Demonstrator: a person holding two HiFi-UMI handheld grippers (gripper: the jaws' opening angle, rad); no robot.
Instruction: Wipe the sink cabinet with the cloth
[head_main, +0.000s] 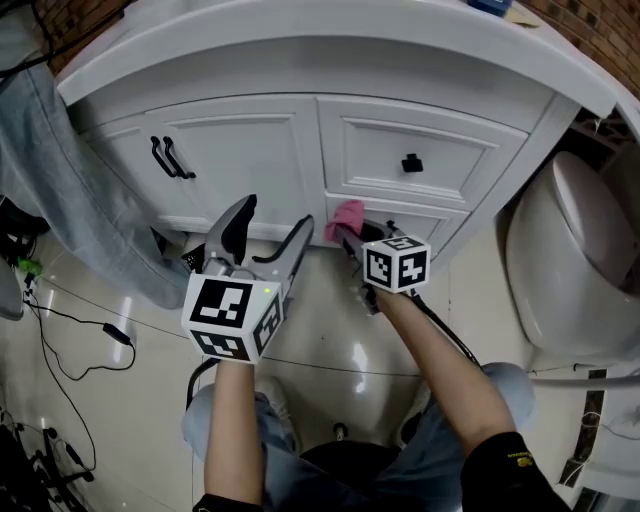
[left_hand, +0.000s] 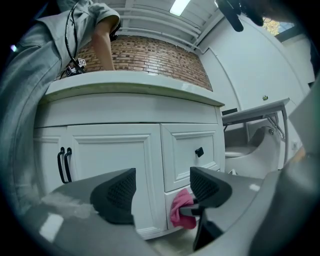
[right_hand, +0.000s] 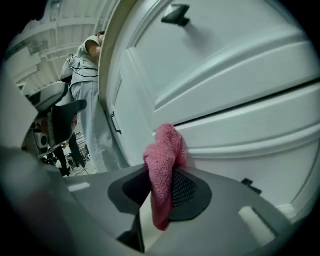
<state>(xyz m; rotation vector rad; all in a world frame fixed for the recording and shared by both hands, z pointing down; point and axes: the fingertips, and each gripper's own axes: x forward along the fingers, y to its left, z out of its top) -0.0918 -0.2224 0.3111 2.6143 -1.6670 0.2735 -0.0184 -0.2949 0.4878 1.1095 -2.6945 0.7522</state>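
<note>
**Pink cloth against the lower drawer**

The right gripper (head_main: 347, 235) is clamped on the pink cloth (right_hand: 162, 165). It holds the cloth to the white sink cabinet (head_main: 250, 150) at centre frame, seemingly touching the lower drawer front (right_hand: 250, 130) just under the seam. The left gripper (left_hand: 162, 192) sits beside it, left of centre, with its jaws wide apart and empty, pointing at the cabinet.

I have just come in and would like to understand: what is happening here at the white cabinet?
A person holds a gripper in each hand in front of the white sink cabinet. The right gripper is shut on a pink cloth and holds it against the lower drawer front, near its top edge. The left gripper is open and empty, held off the cabinet. The wiping seems to be at that drawer.
</note>
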